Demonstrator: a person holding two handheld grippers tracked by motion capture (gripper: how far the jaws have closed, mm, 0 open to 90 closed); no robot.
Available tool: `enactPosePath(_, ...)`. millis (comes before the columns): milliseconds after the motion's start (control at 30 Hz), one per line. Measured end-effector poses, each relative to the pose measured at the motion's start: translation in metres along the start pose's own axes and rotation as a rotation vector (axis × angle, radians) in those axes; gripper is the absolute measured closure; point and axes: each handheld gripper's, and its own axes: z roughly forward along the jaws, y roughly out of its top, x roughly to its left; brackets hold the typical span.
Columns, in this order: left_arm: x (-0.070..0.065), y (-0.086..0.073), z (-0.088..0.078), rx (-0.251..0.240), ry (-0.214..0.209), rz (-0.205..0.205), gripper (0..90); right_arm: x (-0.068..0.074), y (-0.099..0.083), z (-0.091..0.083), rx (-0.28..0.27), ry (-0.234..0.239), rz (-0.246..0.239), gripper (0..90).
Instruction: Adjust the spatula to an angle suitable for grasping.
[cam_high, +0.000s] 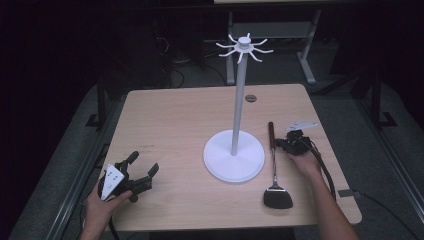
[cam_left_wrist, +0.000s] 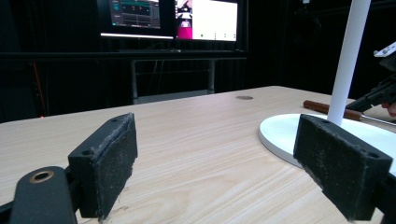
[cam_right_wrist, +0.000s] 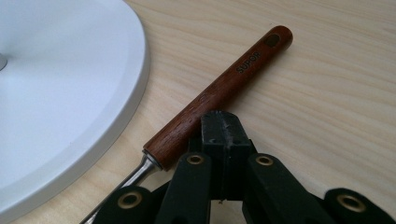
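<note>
Overhead forward-down view of the table (cam_high: 175, 120); two low jaw-level views, all sharing the white stand (cam_high: 234, 155).

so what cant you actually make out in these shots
- Right gripper, right gripper view: jaws pressed together beside the spatula handle; whether they touch it is unclear.
- Spatula head: cut off by the bottom edge of the right gripper view; it shows in the high view.
- Stand, left gripper view: hooks cut off by the top edge.
- Monitors, left gripper view: content too small to read.

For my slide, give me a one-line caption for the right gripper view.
Right gripper, jaws shut and empty, beside the spatula's wooden handle near the white stand base.
</note>
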Motion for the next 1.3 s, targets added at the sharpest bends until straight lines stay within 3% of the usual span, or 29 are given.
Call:
enactPosePath(1033,0.0,0.0,0.0,-0.003,-0.001,0.0,12.9,0.02,0.007,0.006,0.001,0.069,-0.055,89.9)
enactPosePath(1300,0.0,0.0,0.0,-0.002,0.0,0.0,12.9,0.025,0.009,-0.009,0.007,0.053,-0.051,89.9)
